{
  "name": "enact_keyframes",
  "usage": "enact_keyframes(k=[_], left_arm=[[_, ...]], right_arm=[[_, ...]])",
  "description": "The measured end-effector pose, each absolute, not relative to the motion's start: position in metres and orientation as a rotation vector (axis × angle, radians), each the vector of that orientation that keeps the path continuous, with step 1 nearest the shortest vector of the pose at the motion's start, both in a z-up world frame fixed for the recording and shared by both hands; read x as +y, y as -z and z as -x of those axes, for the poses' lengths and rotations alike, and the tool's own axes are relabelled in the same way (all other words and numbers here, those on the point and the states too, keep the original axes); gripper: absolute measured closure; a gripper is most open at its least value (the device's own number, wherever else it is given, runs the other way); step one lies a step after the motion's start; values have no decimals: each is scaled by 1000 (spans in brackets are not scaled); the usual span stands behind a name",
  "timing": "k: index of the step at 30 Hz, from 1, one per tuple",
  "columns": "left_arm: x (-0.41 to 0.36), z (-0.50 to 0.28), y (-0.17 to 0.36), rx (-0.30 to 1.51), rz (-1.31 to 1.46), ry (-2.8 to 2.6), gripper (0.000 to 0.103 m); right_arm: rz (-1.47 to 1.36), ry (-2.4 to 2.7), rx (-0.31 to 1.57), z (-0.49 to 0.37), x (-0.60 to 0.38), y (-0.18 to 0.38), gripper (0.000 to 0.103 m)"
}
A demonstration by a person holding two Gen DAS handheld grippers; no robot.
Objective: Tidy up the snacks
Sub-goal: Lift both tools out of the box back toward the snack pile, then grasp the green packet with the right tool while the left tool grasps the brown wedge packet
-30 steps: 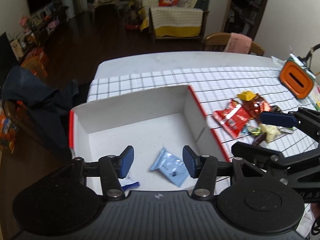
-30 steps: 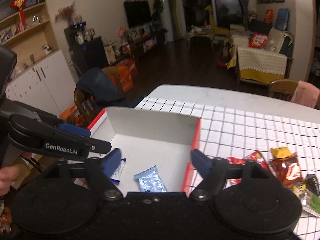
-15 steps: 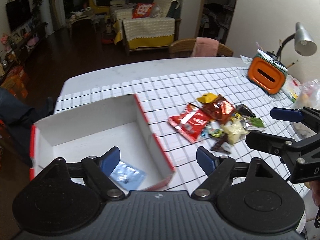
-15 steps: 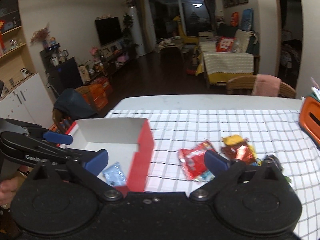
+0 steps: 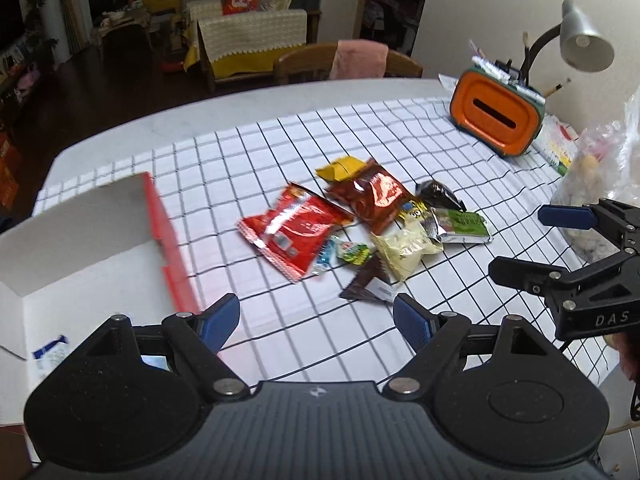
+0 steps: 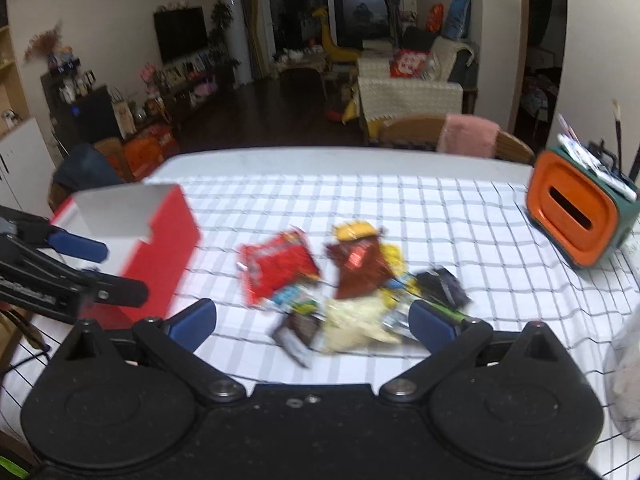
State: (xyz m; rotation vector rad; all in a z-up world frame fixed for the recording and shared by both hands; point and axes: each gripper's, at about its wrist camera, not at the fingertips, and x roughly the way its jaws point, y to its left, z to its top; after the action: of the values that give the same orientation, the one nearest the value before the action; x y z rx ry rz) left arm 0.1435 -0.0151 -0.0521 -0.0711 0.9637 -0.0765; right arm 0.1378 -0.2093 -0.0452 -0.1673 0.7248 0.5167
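The worktop [image 5: 248,108] wears a white cloth with a black grid. At its left end sits the largest container, a red box [image 5: 168,240] with white inner walls; inside it, low in the left wrist view, a small white-and-blue packet [image 5: 50,354] lies on the floor, and most of the rest of the floor is hidden. At the far right corner stands an orange holder [image 5: 496,118] with a dark slot in its face and pens and brushes sticking out of its top. Just beside the right edge sits a clear plastic bag [image 5: 600,184] with pale contents I cannot make out.

The snacks lie loose in a heap mid-cloth, well apart from the box: a red pouch [image 5: 294,230], a brown-red pouch [image 5: 372,196] touching a yellow packet [image 5: 340,168], a cream bag [image 5: 404,250], a green-labelled wrapper [image 5: 460,226], a dark wrapper [image 5: 370,284].

The left gripper [image 5: 316,322] and right gripper [image 6: 312,322] hang over the cloth near the heap, fingers spread after just opening, nothing between them.
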Motion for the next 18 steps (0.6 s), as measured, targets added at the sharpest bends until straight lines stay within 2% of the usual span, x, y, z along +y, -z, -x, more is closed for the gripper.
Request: enact_keyframes(k=[8, 18], left_arm=[[-49, -183, 89, 1050, 121, 82, 19], [-63, -216, 130, 1163, 233, 42, 19]], right_arm=[[270, -532, 786, -186, -255, 79, 2], [543, -707, 824, -248, -258, 118, 18]])
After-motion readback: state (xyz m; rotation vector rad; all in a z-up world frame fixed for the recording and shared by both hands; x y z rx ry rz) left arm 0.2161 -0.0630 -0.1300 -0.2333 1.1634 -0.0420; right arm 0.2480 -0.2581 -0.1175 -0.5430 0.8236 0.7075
